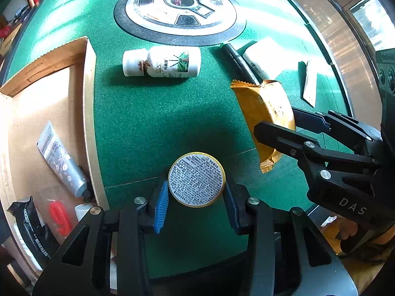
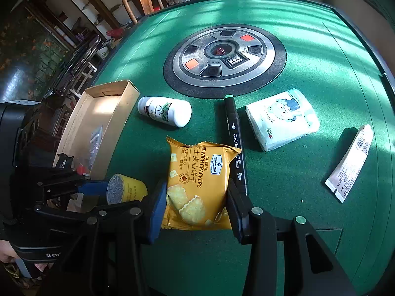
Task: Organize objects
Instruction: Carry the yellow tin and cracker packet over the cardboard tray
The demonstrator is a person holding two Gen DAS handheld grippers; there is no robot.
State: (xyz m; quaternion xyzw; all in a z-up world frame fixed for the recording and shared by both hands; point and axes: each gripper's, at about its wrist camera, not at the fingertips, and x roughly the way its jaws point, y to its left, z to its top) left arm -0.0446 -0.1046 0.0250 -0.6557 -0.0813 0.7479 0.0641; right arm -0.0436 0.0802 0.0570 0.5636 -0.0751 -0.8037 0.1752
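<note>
- At table's left edge: cardboard box (image 1: 49,93) holds a silver tube (image 1: 63,162), black sachet (image 1: 32,231), red item (image 1: 60,218).
- Left gripper (image 1: 196,194) partly open, pads clamped on yellow tin (image 1: 196,178), just right of the box wall.
- Right gripper (image 2: 195,206) partly open, squeezing cheese cracker packet (image 2: 197,182).
- Loose on felt: white pill bottle (image 2: 165,111), black marker (image 2: 235,143) touching packet, tissue pack (image 2: 281,120), white tube (image 2: 350,162).

Striped sunlight, hard shadows, fisheye warping
</note>
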